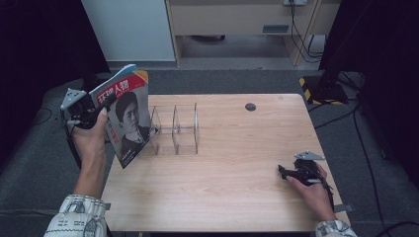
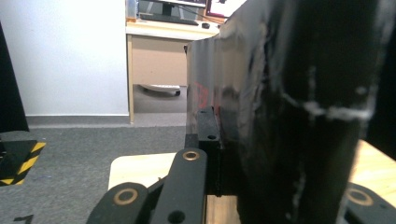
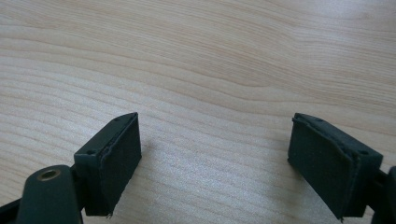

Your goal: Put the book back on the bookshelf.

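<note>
A magazine (image 1: 129, 118) with a portrait cover and red title is held upright over the table's left edge. My left gripper (image 1: 104, 105) is shut on the magazine's upper left part, a hand wrapped around the gripper's body. In the left gripper view the glossy dark magazine (image 2: 280, 116) sits against the one pad (image 2: 208, 133) that shows; the other jaw is hidden behind it. A clear acrylic divider rack (image 1: 175, 129) stands on the table just right of the magazine. My right gripper (image 1: 282, 171) rests near the table's right front, open, with bare wood between its pads (image 3: 114, 158).
The wooden table (image 1: 237, 163) has a round cable hole (image 1: 250, 106) at the back. A black stand with a yellow-black striped base (image 1: 316, 89) sits on the floor beyond the right back corner. A pale desk (image 2: 154, 56) stands farther off.
</note>
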The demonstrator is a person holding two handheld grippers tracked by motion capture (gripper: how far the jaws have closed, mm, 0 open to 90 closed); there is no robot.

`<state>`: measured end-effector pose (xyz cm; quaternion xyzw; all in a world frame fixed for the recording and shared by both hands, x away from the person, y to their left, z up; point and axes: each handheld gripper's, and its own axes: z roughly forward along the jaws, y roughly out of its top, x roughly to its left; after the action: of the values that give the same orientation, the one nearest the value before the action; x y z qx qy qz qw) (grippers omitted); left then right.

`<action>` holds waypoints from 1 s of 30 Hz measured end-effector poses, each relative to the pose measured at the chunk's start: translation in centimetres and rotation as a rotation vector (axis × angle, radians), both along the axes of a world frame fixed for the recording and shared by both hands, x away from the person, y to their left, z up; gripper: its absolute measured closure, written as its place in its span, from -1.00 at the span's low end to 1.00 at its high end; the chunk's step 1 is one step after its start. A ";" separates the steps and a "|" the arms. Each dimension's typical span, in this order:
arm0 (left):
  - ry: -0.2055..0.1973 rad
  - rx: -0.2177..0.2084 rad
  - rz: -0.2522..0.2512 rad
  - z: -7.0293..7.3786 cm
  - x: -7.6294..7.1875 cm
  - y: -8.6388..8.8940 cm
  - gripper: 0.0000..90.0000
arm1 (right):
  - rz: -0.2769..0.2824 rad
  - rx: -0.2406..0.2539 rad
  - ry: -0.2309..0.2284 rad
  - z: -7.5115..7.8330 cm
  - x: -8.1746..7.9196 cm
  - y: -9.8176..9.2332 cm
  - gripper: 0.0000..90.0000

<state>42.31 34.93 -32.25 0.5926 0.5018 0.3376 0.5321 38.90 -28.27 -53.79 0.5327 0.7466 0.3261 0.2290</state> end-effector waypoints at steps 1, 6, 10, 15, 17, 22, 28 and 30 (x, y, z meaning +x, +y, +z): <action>0.000 0.004 0.003 -0.1 0.0 0.0 0.91 | 0.000 0.000 0.000 0.0 0.0 0.0 -0.61; -0.011 0.011 0.008 -0.4 0.2 -0.3 0.91 | 0.002 0.000 0.000 0.0 0.0 0.0 -0.61; -0.016 0.021 0.009 -0.9 0.3 -0.6 0.91 | 0.004 0.000 0.001 0.0 0.0 0.0 -0.61; -0.017 0.033 0.008 -1.4 0.4 -1.0 0.91 | 0.004 0.000 0.001 0.0 0.0 0.0 -0.62; -0.018 0.043 0.010 -1.4 0.4 -1.1 0.91 | 0.004 0.000 0.000 0.0 0.0 0.0 -0.62; -0.033 0.048 0.023 -1.4 0.3 -0.9 0.91 | 0.005 -0.001 0.000 0.0 0.0 0.0 -0.62; -0.046 0.043 0.037 -1.3 0.1 -0.7 0.91 | 0.010 -0.001 -0.004 0.0 0.0 0.0 -0.61; -0.050 0.040 0.035 -1.3 0.1 -0.8 0.91 | 0.010 -0.001 -0.004 0.0 0.0 0.0 -0.61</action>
<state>42.42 34.18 -33.57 0.5857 0.4915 0.3717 0.5265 38.89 -28.23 -53.81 0.5281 0.7490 0.3280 0.2292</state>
